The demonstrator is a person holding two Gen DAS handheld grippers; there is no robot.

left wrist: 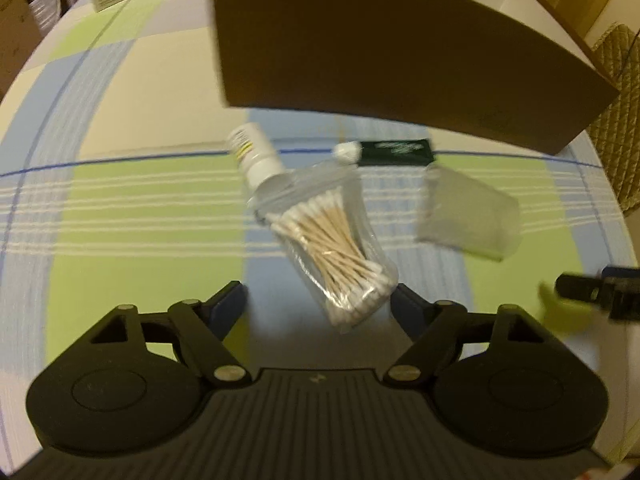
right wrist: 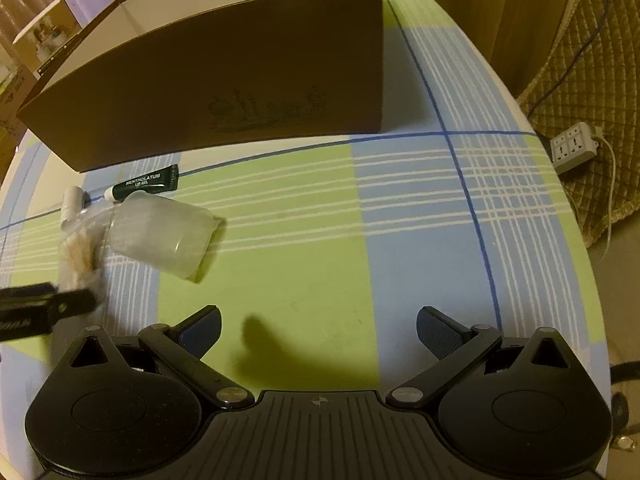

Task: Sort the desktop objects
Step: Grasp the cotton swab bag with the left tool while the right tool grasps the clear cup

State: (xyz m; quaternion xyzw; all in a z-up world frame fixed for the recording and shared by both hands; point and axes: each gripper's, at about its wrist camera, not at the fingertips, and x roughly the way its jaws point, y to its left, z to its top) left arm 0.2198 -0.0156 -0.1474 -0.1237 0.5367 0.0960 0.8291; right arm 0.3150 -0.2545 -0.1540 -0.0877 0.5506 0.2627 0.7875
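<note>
Checked cloth in green, blue and cream covers the table (right wrist: 320, 240), the largest surface I have in view. On it, at the far side, stands a brown cardboard box (right wrist: 224, 80), its long plain wall facing both cameras. In front of that wall lies a small cluster of objects. A frosted plastic cup (right wrist: 160, 236) lies on its side, mouth toward the right in my right wrist view. Just beside it, a clear container of cotton swabs (left wrist: 336, 248) lies tilted, its lower end reaching between my left fingers; whether they touch it I cannot tell, as the view is blurred. A white bottle (left wrist: 256, 152) lies at the container's far end, apparently touching it. A dark green tube with a white cap (right wrist: 146, 186), lettered as a lip gel, lies nearest the box wall, close to the cup. My left gripper (left wrist: 320, 304) has its jaws spread wide around the near end of the swab container. My right gripper (right wrist: 320, 332) is likewise spread wide, over bare cloth, well apart from the cluster.
</note>
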